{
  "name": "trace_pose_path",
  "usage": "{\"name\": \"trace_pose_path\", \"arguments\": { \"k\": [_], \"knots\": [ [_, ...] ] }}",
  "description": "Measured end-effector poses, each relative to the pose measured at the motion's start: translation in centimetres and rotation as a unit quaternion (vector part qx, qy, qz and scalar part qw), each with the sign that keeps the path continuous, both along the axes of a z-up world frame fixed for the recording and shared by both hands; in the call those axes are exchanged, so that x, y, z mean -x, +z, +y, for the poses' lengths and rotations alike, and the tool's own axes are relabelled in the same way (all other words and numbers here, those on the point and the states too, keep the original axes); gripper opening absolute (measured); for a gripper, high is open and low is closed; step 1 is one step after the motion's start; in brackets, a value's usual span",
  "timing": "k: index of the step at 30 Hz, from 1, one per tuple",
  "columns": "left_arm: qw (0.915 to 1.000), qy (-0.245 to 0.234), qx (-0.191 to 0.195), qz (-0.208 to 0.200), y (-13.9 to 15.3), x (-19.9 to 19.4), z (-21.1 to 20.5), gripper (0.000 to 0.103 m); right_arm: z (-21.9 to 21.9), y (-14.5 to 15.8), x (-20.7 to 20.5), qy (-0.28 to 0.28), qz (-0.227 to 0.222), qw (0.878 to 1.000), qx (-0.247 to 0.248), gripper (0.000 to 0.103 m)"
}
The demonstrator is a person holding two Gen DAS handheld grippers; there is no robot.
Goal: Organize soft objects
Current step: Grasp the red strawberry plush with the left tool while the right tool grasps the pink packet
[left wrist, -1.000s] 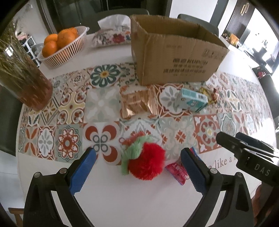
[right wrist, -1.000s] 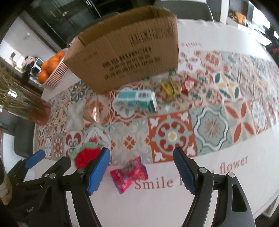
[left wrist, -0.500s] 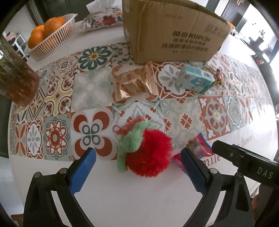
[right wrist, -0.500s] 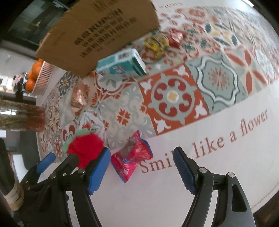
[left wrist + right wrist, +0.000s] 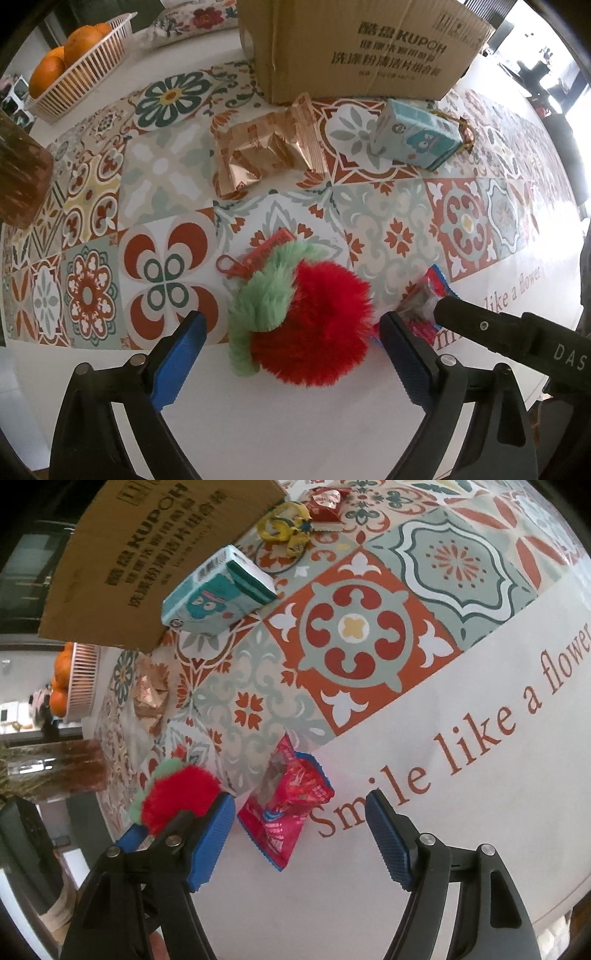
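A fluffy red pompom with a green tuft and an orange clip [image 5: 314,317] lies on the patterned tablecloth [image 5: 166,177]. My left gripper [image 5: 291,321] points straight down over it. Its jaws are closing with the pompom between them, and the left pad stands clear of the fur. Just right of the pompom lies a pink snack packet [image 5: 288,805]. My right gripper [image 5: 299,805] straddles it, jaws closing a little, and its blue pads [image 5: 384,834] do not touch it. The right gripper's black arm [image 5: 517,339] crosses the left wrist view at the lower right.
An open cardboard box [image 5: 354,48] stands at the back. In front of it lie a gold foil packet [image 5: 266,147], a teal tissue pack [image 5: 417,136], a yellow toy [image 5: 284,528] and a small red packet [image 5: 325,502]. A basket of oranges [image 5: 74,74] and a vase [image 5: 18,173] stand at the left.
Both grippers have come down toward the table, so the pompom and the pink packet look larger. The right wrist view has rolled. The left jaws have narrowed slightly.
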State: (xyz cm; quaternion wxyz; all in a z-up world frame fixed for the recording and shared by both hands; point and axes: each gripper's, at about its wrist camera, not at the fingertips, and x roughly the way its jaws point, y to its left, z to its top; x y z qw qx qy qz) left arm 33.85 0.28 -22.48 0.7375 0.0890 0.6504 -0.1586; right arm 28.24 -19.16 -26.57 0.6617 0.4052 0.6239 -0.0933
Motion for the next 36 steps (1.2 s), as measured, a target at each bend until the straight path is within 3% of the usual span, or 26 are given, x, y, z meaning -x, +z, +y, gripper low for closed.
{"name": "trace_pose_path", "arguments": {
  "k": [10,15,20,22,23,36],
  "knots": [
    [0.9998,0.002,0.005,0.02,-1.6,-0.5,-0.1,0.078,0.3,-0.9,-0.8,-0.013,0.014,1.0,-0.003,0.064],
    [0.9992,0.01,0.02,0.034,-2.3,-0.9,-0.7,0.065,0.8,-1.1,-1.1,-0.007,0.018,1.0,0.0,0.058],
    [0.9991,0.012,0.016,0.038,-3.3,-0.8,-1.3,0.056,1.3,-1.1,-1.4,0.002,0.023,1.0,0.012,0.057],
    [0.9989,0.016,0.02,0.039,-3.6,-0.8,-1.3,0.052,1.5,-1.1,-1.5,0.009,0.02,1.0,0.014,0.046],
    [0.9988,0.019,0.021,0.039,-3.7,-0.8,-1.2,0.05,1.7,-1.1,-1.6,0.013,0.019,1.0,0.014,0.046],
    [0.9968,0.049,0.051,0.037,-3.2,0.4,0.0,0.044,1.7,-0.5,-1.5,0.032,-0.001,0.999,0.023,0.042]
  ]
}}
